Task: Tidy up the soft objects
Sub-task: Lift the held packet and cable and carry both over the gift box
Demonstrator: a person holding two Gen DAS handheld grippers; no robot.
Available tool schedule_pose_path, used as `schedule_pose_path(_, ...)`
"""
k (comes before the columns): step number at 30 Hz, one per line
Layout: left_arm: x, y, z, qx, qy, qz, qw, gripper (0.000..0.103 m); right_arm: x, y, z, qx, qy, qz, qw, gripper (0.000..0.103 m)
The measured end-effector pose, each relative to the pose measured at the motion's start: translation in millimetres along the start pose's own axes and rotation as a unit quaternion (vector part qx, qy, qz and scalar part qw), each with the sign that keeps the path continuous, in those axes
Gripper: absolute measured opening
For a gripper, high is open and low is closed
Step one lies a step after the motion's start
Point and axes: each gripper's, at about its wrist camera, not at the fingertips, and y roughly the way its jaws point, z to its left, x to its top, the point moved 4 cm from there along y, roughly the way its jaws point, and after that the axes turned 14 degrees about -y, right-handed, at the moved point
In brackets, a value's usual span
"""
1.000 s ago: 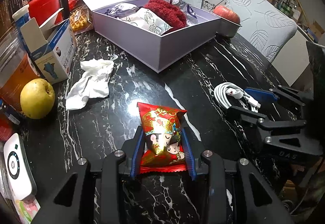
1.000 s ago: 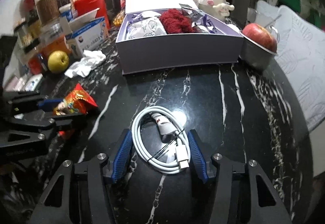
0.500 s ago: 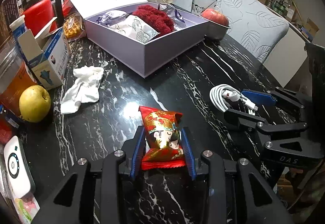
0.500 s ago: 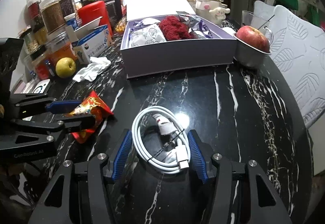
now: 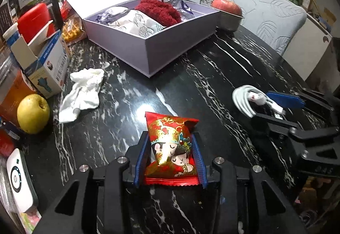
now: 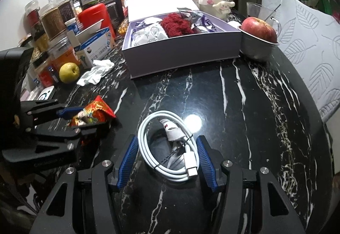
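Note:
My left gripper (image 5: 171, 144) is shut on a red snack packet (image 5: 171, 144) and holds it above the black marble table (image 5: 212, 76); it also shows in the right wrist view (image 6: 90, 116). My right gripper (image 6: 166, 153) is shut on a coiled white cable (image 6: 170, 149), which shows in the left wrist view (image 5: 252, 99) too. An open lilac box (image 5: 170, 42) stands ahead, holding a red knit item (image 5: 159, 10) and white pouches (image 5: 138, 23). A crumpled white cloth (image 5: 81, 93) lies left of the box.
A yellow apple (image 5: 33, 114), a blue-white carton (image 5: 44, 62), jars (image 6: 53, 21) and a red container (image 5: 35, 21) crowd the left edge. A metal bowl with a red apple (image 6: 259, 30) stands right of the box. A cushioned chair (image 5: 265, 19) is beyond.
Both grippers have risen and pulled back from the box with their loads held; the table and box look farther below and ahead.

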Motion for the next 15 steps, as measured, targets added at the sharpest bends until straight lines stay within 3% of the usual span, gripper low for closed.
schedule_pose_path(2,0,0,0,-0.001,-0.005,-0.008,1.0000,0.033,-2,-1,-1,-0.001,0.001,0.000,1.000,0.056)
schedule_pose_path(15,-4,-23,-15,-0.029,-0.003,-0.022,0.9993,0.033,-8,-13,-2,-0.009,-0.003,-0.009,1.000,0.056)
